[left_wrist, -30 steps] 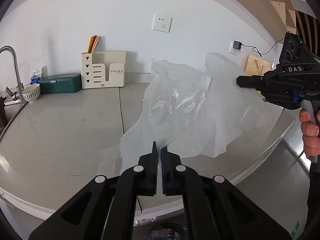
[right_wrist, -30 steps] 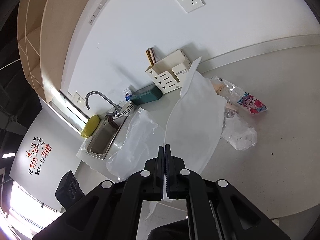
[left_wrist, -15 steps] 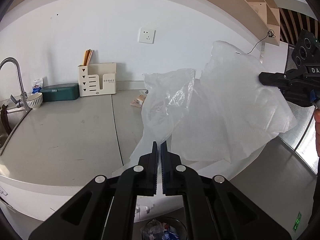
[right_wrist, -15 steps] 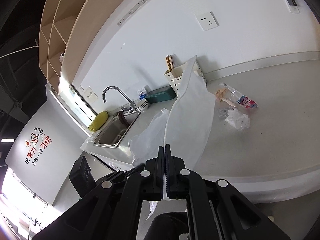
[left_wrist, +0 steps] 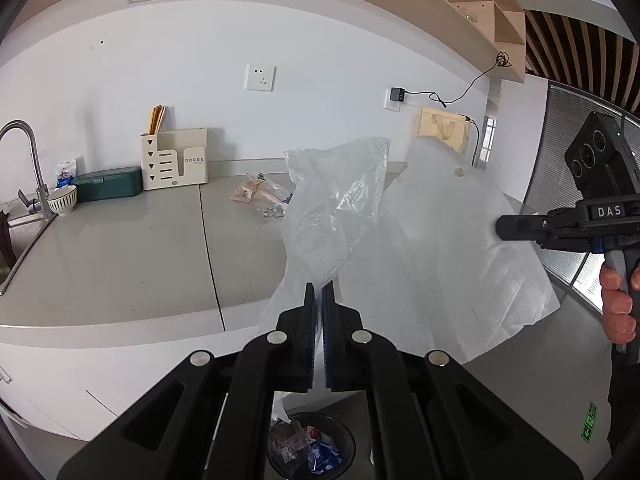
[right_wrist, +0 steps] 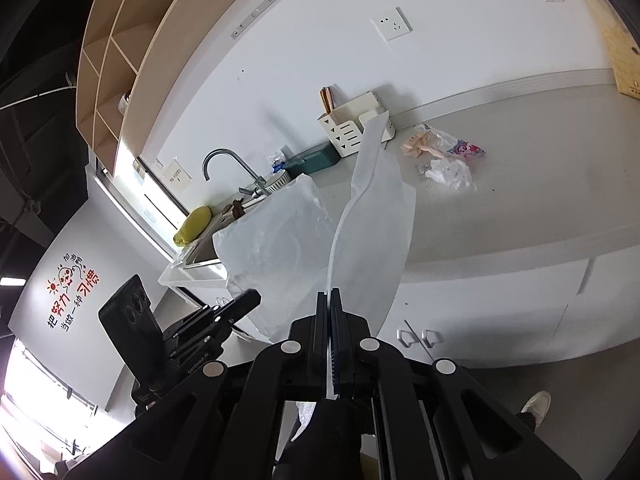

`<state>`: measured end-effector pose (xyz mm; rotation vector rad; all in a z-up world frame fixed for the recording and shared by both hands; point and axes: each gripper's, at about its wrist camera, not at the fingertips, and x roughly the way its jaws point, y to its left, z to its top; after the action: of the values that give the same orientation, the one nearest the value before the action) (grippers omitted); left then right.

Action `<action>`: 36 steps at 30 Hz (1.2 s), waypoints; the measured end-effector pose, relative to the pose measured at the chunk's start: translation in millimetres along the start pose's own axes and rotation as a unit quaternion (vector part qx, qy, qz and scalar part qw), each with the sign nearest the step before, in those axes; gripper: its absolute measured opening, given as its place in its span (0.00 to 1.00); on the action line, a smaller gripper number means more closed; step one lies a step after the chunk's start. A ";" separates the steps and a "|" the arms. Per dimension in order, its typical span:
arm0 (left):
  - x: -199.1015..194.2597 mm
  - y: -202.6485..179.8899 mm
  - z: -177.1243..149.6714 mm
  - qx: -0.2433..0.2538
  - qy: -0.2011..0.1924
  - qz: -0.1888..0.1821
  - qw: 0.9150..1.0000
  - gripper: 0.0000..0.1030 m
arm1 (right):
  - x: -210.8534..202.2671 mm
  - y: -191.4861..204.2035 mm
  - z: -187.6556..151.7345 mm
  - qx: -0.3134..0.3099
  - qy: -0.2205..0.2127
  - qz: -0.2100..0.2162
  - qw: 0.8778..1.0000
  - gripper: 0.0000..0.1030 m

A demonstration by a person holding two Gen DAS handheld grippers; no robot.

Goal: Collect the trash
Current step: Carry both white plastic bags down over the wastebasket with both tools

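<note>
The clear plastic bag [left_wrist: 332, 216] and the white foam sheet [left_wrist: 440, 248] hang in the air off the desk [left_wrist: 120, 248] edge, above the bin [left_wrist: 312, 448] on the floor. The left tongs [left_wrist: 319, 296] are clenched on the bag, the right tongs [right_wrist: 331, 300] on the sheet. This looks like the carry-to-bin step (wrappers [right_wrist: 444, 156] remain on the desk); next, lower both over the bin and let go.
</note>
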<state>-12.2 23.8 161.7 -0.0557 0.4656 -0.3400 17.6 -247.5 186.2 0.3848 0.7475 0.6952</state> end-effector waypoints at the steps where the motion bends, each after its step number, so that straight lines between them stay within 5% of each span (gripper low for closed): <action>1: -2.8 -2.5 -3.9 0.001 0.001 -0.002 1.000 0.04 | -0.6 -1.9 -5.4 0.003 0.001 0.000 1.000 0.06; 14: 11.3 -10.6 -61.5 -0.009 0.055 -0.023 0.998 0.04 | 16.4 -50.2 -72.1 0.064 0.033 -0.015 0.997 0.06; 24: 64.0 -13.2 -108.3 -0.005 0.120 -0.041 0.992 0.04 | 45.3 -99.2 -120.7 0.116 0.067 -0.036 0.990 0.06; 36: 151.5 -8.5 -189.5 -0.036 0.213 -0.035 0.976 0.04 | 131.4 -167.6 -183.4 0.170 0.124 -0.064 0.976 0.06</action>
<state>27.2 -30.2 -71.8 -0.0706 0.9035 -0.4066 26.3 -261.7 -94.3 0.5624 1.1244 0.4976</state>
